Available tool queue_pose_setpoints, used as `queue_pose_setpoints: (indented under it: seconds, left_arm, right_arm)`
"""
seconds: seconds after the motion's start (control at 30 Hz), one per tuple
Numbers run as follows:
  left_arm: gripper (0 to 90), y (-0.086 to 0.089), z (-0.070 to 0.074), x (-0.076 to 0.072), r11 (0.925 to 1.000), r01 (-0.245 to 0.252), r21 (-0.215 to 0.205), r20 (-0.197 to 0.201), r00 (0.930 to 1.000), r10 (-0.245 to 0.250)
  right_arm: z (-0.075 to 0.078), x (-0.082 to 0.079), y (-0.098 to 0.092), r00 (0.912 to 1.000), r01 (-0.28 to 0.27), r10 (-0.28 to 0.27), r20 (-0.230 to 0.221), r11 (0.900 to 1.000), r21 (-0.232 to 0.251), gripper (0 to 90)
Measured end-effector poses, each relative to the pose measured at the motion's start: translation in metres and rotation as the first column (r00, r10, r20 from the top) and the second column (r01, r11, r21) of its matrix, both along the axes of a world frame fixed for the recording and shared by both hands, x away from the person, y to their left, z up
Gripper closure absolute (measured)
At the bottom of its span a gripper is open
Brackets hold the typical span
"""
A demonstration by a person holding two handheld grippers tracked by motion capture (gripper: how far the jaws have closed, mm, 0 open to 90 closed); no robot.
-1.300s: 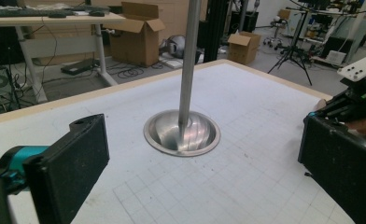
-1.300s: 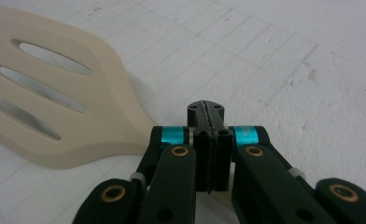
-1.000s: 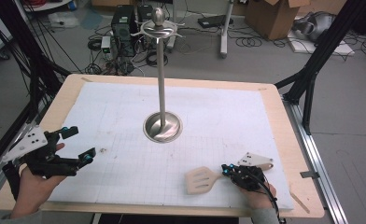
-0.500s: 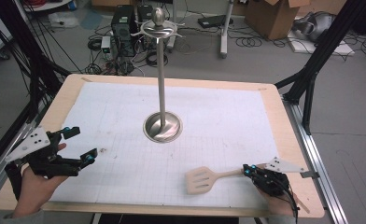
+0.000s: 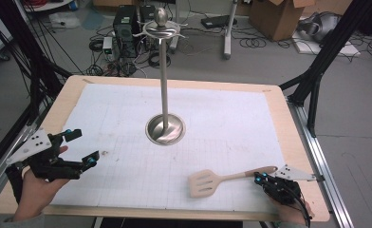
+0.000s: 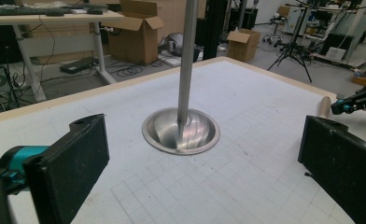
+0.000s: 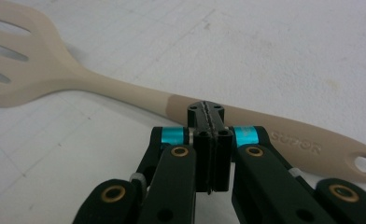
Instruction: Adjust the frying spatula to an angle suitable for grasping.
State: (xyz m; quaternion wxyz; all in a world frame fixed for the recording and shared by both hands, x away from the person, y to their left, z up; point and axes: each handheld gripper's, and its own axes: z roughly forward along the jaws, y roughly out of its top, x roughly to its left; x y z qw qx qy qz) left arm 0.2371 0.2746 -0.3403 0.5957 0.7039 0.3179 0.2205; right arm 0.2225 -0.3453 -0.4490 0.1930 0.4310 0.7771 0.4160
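A beige slotted spatula [image 5: 208,183] lies flat on the white grid mat near the table's front right, handle pointing right. My right gripper [image 5: 260,178] is low by the handle's far end, its jaws pressed together with nothing between them. In the right gripper view the gripper [image 7: 205,110] has its tips at the near side of the spatula handle [image 7: 125,91]. My left gripper [image 5: 83,147] is over the front left of the mat, open and holding nothing. Its wide-apart pads [image 6: 78,158] frame the stand's round base [image 6: 181,130].
A tall metal stand [image 5: 165,128] with hooks on top rises from the middle of the mat [image 5: 222,118]. The wooden table edge [image 5: 298,142] runs along the right. Black frame posts [image 5: 317,71], cables and cardboard boxes stand on the floor beyond.
My right gripper has slid to the right along the spatula, from near the blade to the handle's end, uncovering the handle. The spatula and my left gripper have stayed put.
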Motion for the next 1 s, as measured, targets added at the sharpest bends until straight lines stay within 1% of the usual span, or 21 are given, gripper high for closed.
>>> queue_pose_setpoints:
  seconds: [0.1, 0.23, 0.27, 0.37, 0.5, 0.53, 0.63, 0.83, 0.93, 0.97, 1.0]
  left_arm:
    - [2.3, 0.000, 0.000, 0.000, 1.0000, -0.001, -0.003, -0.001, 1.0000, 0.001]
    - [2.3, -0.001, -0.001, 0.000, 1.0000, 0.001, 0.000, -0.002, 1.0000, -0.001]
    - [2.3, -0.001, -0.001, 0.000, 1.0000, 0.001, 0.000, -0.004, 1.0000, -0.001]
    - [2.3, -0.001, -0.001, 0.001, 1.0000, 0.003, 0.005, -0.004, 1.0000, -0.003]
    - [2.3, -0.002, -0.002, 0.001, 1.0000, 0.002, 0.004, -0.006, 1.0000, -0.002]
    - [2.3, -0.002, -0.002, 0.001, 1.0000, 0.003, 0.002, -0.006, 1.0000, -0.003]
    - [2.3, -0.002, -0.002, 0.001, 1.0000, 0.002, 0.006, -0.006, 1.0000, -0.002]
    - [2.3, -0.003, -0.002, 0.002, 1.0000, 0.000, 0.006, -0.007, 1.0000, 0.000]
    - [2.3, -0.004, -0.003, 0.003, 1.0000, 0.003, 0.009, -0.008, 1.0000, -0.003]
    - [2.3, -0.005, -0.003, 0.004, 1.0000, 0.003, 0.007, -0.009, 1.0000, -0.003]
    - [2.3, -0.005, -0.003, 0.004, 0.9999, 0.005, 0.011, -0.009, 0.9999, -0.005]
  right_arm:
    - [-0.001, 0.000, -0.001, 1.0000, 0.004, -0.004, -0.008, 1.000, -0.008, 90.0]
    - [-0.005, 0.002, -0.006, 0.9985, 0.039, -0.040, -0.037, 0.999, -0.030, 90.0]
    - [-0.006, 0.002, -0.007, 0.9982, 0.044, -0.044, -0.040, 0.999, -0.014, 90.0]
    - [-0.006, 0.002, -0.008, 0.9976, 0.056, -0.056, -0.041, 0.998, -0.013, 90.0]
    - [-0.006, 0.004, -0.008, 0.9980, 0.055, -0.056, -0.031, 0.998, -0.012, 90.0]
    - [-0.006, 0.006, -0.007, 0.9980, 0.061, -0.062, -0.014, 0.998, -0.006, 90.0]
    - [-0.005, 0.008, -0.007, 0.9977, 0.066, -0.066, -0.020, 0.998, 0.000, 90.0]
    - [-0.004, 0.009, -0.006, 0.9972, 0.074, -0.074, -0.016, 0.997, -0.001, 90.0]
    - [-0.002, 0.010, -0.003, 0.9963, 0.086, -0.086, -0.010, 0.996, -0.009, 90.0]
    - [-0.001, 0.012, -0.002, 0.9963, 0.086, -0.086, -0.001, 0.996, -0.015, 90.0]
    - [-0.001, 0.015, 0.000, 0.9965, 0.084, -0.083, 0.007, 0.996, -0.032, 90.0]
